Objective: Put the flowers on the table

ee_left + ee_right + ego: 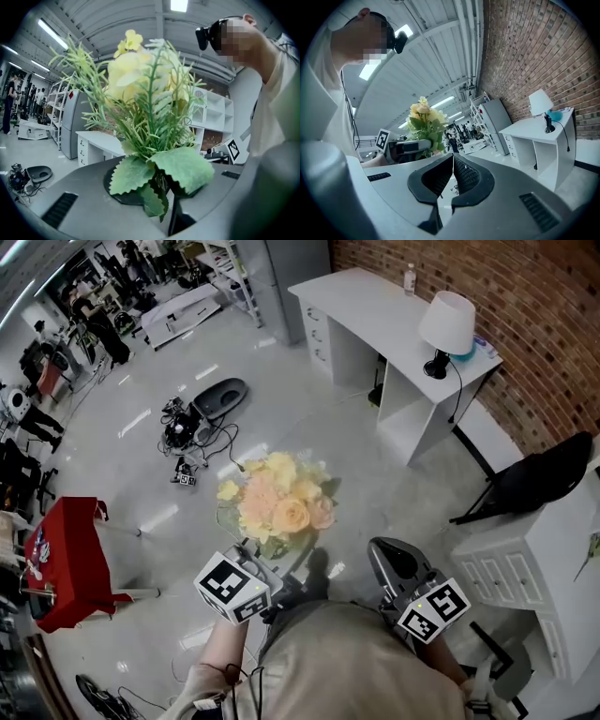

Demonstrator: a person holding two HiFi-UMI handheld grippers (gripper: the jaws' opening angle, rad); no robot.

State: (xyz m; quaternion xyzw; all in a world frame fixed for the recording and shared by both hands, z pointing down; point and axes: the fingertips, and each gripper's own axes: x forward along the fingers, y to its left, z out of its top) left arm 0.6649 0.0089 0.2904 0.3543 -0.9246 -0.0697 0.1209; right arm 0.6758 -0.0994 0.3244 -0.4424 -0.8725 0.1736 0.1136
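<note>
Item: flowers (277, 502), one bunch of yellow, peach and pink blooms above green leaves and grassy sprigs

Location: held upright in the air over the floor (281, 381), just in front of the person; resting on no furniture

Holder: left gripper (265, 559), jaws clamped on the stems at the foot of the bunch; in the left gripper view the stems run down between the two jaws beneath the broad toothed leaves

Spare: right gripper (451, 171), jaws together with nothing between them, held beside the bunch and apart from it

Destination: table (366, 301), a white desk against the brick wall (487, 296), well apart from the flowers across open floor; it carries a lamp (446, 324) at one end and a small bottle (409, 279) near the wall, with most of its top bare

Done, as judged: bunch taken up and secured in one gripper

Left, as judged: cross the floor to the table, set the bunch on the bare part of the top away from the lamp, then open the jaws; whether the bunch can stand by itself or must be laid on its side cannot be told, since its base is hidden

Progress, as judged: early to middle; the flowers are in hand but not yet near the table
</note>
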